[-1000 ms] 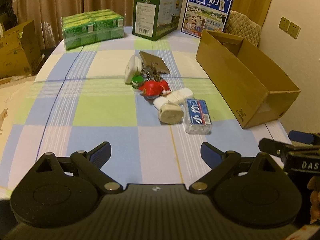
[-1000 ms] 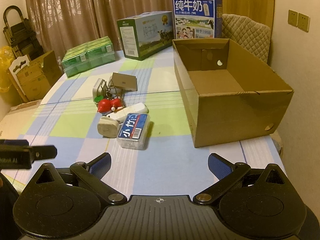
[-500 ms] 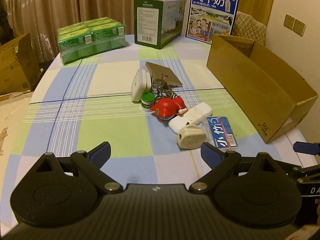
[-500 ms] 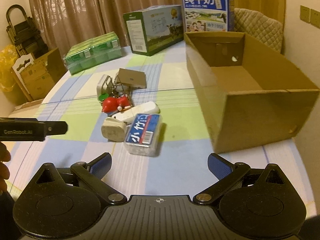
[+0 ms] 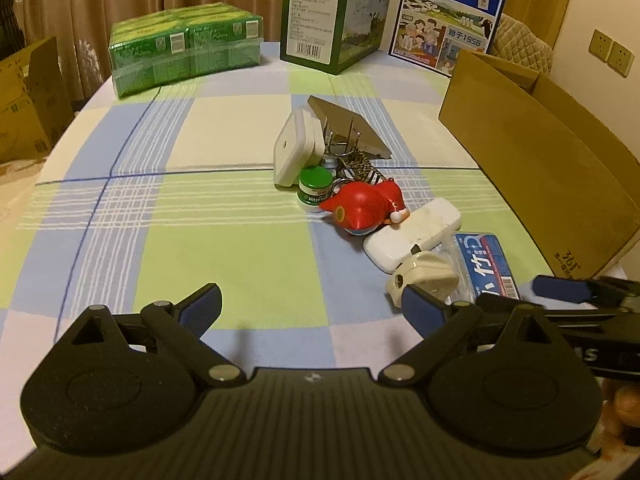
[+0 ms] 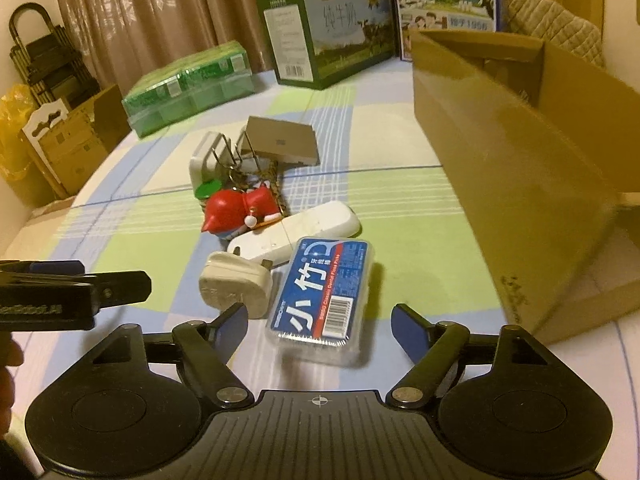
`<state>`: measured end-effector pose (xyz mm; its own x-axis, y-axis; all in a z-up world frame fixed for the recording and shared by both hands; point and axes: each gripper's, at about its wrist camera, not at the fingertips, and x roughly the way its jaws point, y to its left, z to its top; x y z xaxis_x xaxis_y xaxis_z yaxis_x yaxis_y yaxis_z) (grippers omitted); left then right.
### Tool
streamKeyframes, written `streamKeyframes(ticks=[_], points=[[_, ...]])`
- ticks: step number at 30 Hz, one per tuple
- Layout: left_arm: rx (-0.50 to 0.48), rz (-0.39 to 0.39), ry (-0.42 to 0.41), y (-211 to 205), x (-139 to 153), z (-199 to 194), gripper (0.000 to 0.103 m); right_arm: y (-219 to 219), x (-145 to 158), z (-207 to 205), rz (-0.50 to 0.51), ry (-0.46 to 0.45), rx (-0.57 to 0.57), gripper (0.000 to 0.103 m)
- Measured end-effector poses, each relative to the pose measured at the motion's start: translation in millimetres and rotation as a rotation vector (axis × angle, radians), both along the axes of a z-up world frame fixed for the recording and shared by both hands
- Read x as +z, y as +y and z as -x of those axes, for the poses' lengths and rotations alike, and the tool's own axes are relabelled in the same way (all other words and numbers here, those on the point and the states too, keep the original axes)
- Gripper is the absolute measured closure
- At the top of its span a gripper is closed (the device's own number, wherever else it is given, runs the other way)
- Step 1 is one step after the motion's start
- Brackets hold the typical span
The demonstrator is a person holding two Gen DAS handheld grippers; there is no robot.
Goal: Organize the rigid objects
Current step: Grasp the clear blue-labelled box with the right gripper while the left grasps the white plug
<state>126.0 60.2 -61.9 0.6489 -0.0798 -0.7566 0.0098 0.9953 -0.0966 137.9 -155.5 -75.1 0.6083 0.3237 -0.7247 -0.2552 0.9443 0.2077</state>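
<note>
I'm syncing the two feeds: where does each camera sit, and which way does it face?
Left wrist: on the left gripper, looking down across the table at the red toy; its open jaws show.
Right wrist: on the right gripper, over the blue floss box; jaws closing, not touching it.
Shared: both see the white plug and cardboard box.

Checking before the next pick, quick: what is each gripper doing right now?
Left gripper: open, holding nothing.
Right gripper: jaws closing around the clear plastic box with the blue label, pads not yet touching it.
</note>
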Motion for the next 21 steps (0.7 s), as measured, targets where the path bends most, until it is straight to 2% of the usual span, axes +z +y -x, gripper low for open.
streamKeyframes(ticks=[2, 6, 9, 14, 21], points=[[-0.001, 0.009, 0.001, 0, -2, -2, 0.008, 4, -7, -7, 0.011, 0.009, 0.005, 0.030], [-0.018, 0.018, 0.002, -1, -5, -3, 0.008, 7, -17, -13, 0.039, 0.018, 0.022, 0.043], [-0.024, 0.026, 0.003, -2, -6, -3, 0.008, 10, -18, -10, 0.056, 0.009, 0.052, 0.044], [-0.036, 0.028, -0.004, -4, -7, -2, 0.008, 14, -17, 2, 0.019, 0.001, 0.182, 0.045], [-0.141, -0.040, -0.059, -28, -12, -5, 0.008, -12, -14, 13, 0.042, -0.015, 0.089, 0.046]])
